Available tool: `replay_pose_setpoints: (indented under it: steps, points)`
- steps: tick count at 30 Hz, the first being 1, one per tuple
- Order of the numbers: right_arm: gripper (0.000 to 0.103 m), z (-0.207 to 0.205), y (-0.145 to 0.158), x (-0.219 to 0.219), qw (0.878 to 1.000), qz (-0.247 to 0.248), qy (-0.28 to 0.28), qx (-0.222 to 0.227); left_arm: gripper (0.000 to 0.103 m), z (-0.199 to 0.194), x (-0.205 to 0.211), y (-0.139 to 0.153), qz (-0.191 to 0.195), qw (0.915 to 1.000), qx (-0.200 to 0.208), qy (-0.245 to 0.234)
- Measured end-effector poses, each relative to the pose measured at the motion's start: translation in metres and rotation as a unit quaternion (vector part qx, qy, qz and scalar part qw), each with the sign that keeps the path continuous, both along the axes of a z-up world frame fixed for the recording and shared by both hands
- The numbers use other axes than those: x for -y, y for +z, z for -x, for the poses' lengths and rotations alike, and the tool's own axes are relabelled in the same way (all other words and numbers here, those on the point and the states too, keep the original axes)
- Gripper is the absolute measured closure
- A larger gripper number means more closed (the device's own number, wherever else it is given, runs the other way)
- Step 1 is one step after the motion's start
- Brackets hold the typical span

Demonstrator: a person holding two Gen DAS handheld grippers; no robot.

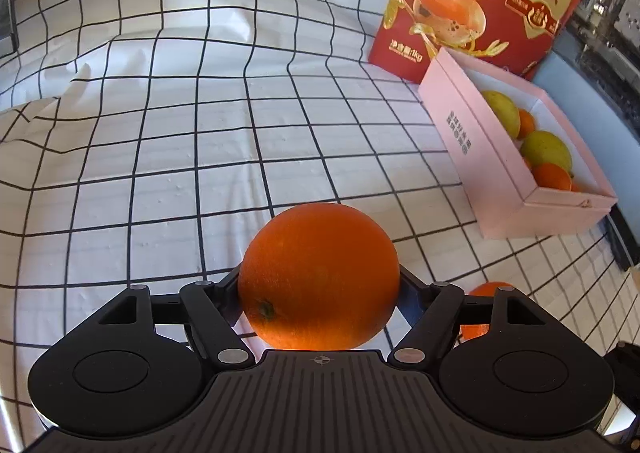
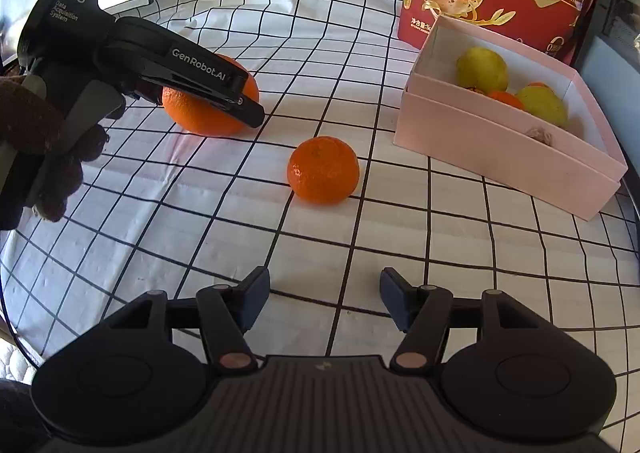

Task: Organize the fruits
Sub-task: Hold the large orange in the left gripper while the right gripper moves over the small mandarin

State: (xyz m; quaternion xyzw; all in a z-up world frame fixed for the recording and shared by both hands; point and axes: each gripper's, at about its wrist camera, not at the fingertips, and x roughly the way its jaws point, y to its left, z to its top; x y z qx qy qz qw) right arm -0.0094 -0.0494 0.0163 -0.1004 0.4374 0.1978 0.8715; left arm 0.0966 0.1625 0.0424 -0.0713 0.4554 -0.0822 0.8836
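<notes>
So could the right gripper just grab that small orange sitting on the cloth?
Probably yes. The right gripper is open and the small orange lies straight ahead on the cloth with nothing between. The left gripper is off to the side, shut on the big orange.

Large orange (image 1: 319, 277), glossy and dimpled, stem scar facing the left wrist camera, clamped between black fingers just above the checked cloth. Small mandarin (image 2: 323, 170) resting loose on the cloth nearby. Pink box (image 2: 500, 145) open, holding yellow-green fruits and small orange ones.
</notes>
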Motion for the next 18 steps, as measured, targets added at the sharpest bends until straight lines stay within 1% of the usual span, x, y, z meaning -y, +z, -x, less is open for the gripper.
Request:
replay_pose_setpoints:
  steps: [2,4,7,9,14,18]
  points:
    - [0.042,-0.001,0.000,0.000,1.000,-0.002,0.000,-0.001,0.025,0.001,-0.006,0.000,0.017,0.9999,0.000,0.001]
    - [0.042,0.000,0.001,-0.002,1.000,-0.003,0.004,0.002,0.025,0.005,-0.008,0.000,0.023,0.9997,0.001,0.002]
    - [0.042,-0.001,0.003,-0.002,1.000,-0.002,0.008,0.007,0.025,0.020,-0.006,0.000,0.016,0.9998,0.010,-0.002]
    - [0.042,-0.002,0.004,-0.003,1.000,-0.001,0.010,0.007,0.025,0.031,-0.005,0.000,0.013,0.9999,0.009,0.000]
    - [0.041,-0.003,0.005,-0.004,1.000,0.001,0.015,0.008,0.025,0.067,-0.001,0.009,-0.002,0.9998,0.017,0.005]
    - [0.041,-0.001,0.007,-0.003,1.000,0.004,0.019,0.015,0.025,0.086,-0.010,0.012,0.022,0.9993,0.009,0.030]
